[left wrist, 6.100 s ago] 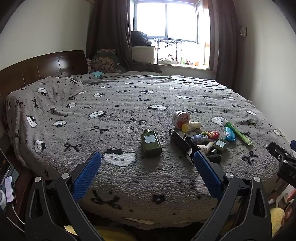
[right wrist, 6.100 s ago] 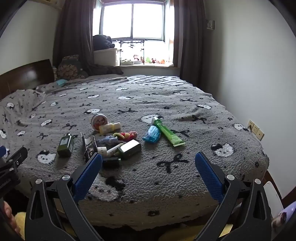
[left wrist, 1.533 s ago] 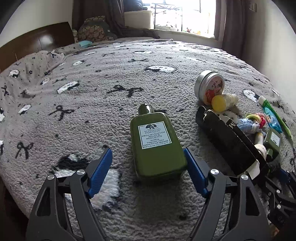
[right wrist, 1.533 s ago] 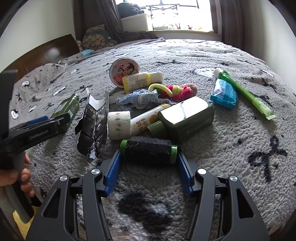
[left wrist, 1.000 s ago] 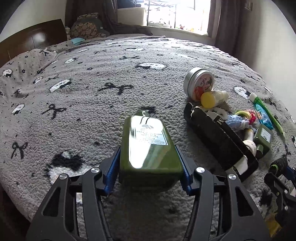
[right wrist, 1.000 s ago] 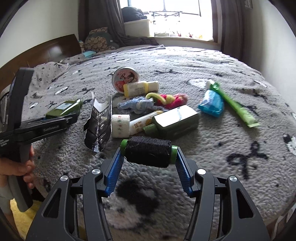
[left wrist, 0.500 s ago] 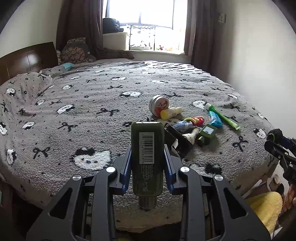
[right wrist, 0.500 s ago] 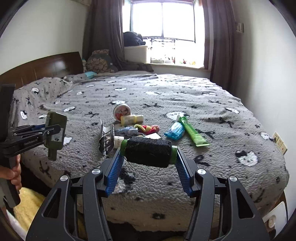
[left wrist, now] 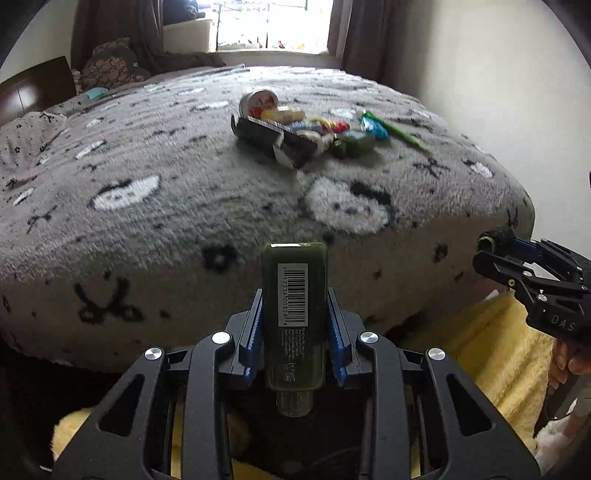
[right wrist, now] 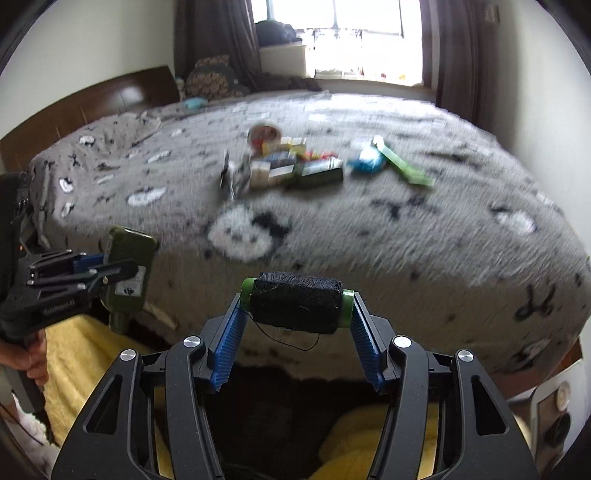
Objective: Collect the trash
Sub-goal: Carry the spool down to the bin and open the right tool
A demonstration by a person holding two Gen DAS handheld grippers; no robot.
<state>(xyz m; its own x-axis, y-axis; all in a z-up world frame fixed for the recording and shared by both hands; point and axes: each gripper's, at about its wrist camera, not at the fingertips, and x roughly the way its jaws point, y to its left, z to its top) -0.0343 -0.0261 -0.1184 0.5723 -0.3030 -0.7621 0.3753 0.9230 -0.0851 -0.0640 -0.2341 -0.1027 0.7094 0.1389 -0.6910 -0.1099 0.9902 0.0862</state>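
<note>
My left gripper (left wrist: pixel 294 328) is shut on a dark green bottle (left wrist: pixel 294 314), barcode side up, cap toward the camera, held in the air in front of the bed's edge. The bottle also shows in the right wrist view (right wrist: pixel 129 266). My right gripper (right wrist: pixel 295 314) is shut on a black thread spool (right wrist: pixel 295 306) with green ends, also off the bed; it shows at the right of the left wrist view (left wrist: pixel 495 240). A pile of trash (left wrist: pixel 306 133) lies on the grey blanket (left wrist: pixel 147 221): a black packet, a round tin, small bottles, a blue wrapper, a green tube.
The bed's front edge (right wrist: pixel 369 280) drops to a dark gap below. A yellow fluffy rug (left wrist: pixel 491 350) lies on the floor beneath both grippers. A wooden headboard (right wrist: pixel 110 99) stands at the left, a window (right wrist: pixel 354 29) at the back, and a wall at the right.
Both grippers have pulled back from the bed and dropped lower, to in front of its edge, still holding the green bottle and the thread spool. The view is blurred by motion.
</note>
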